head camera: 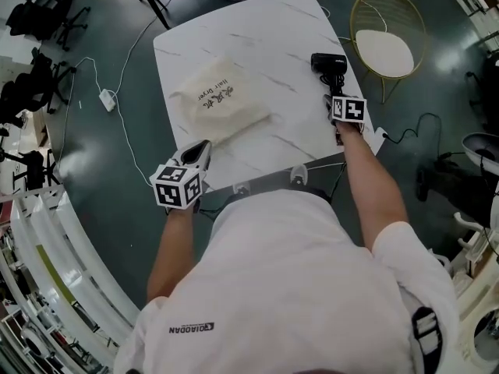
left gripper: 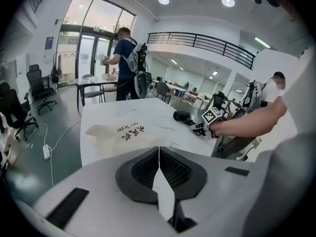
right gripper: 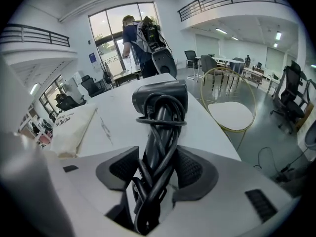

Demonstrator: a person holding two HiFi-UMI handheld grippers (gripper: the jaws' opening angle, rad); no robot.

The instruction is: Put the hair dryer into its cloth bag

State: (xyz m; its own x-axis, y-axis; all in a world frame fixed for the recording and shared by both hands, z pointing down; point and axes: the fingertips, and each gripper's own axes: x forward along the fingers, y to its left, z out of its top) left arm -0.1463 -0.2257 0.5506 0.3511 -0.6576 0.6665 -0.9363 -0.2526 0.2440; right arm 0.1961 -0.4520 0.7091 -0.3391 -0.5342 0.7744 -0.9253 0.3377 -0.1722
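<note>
The cream cloth bag (head camera: 218,100) printed "Hair Dryer" lies flat on the left half of the white marble table (head camera: 265,29); it also shows in the left gripper view as the bag (left gripper: 123,132). The black hair dryer (head camera: 329,63) lies near the table's right edge, its cord wound round the handle (right gripper: 160,100). My right gripper (head camera: 336,93) has its jaws on either side of that handle, the pads against the cord bundle (right gripper: 158,154). My left gripper (head camera: 201,148) is shut and empty (left gripper: 159,149), just off the bag's near corner.
A gold wire chair with a white seat (head camera: 386,49) stands to the right of the table. A white power adapter with its cable (head camera: 107,98) lies on the floor to the left. Office chairs (head camera: 35,18) stand further left. A person with a backpack (left gripper: 126,63) stands by the far doors.
</note>
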